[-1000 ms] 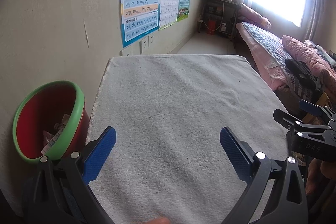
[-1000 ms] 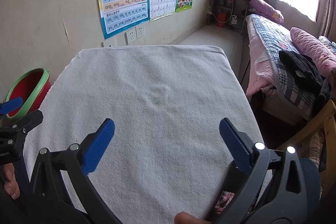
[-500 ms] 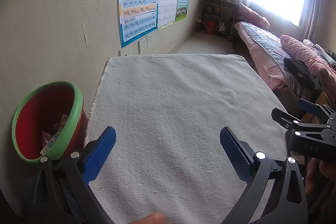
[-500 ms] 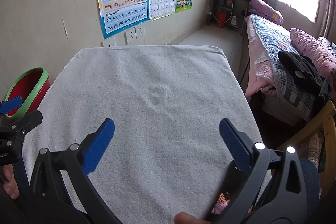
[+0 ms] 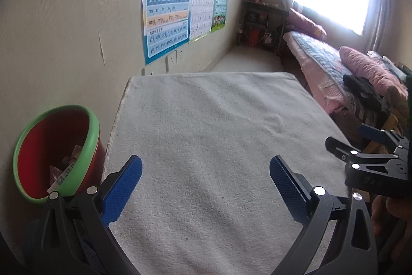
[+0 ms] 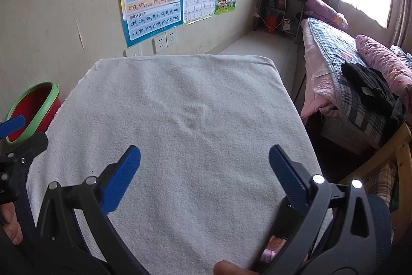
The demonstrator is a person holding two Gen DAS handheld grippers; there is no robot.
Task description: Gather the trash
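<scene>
Partly hidden: scraps in red bin [image 5: 55, 151], contents unclear; left gripper [image 5: 206, 181], right gripper [image 6: 204, 170] jaws spread, empty.

Left gripper [image 5: 205, 172]: black arched frame, blue textured finger pads [image 5: 121, 187], round silver screws at the lower corners. Right gripper [image 6: 204, 164]: same build; in the left wrist view its black body carries faint embossed lettering. Bare skin: thumb [image 6: 228, 267], bottom edge.
</scene>
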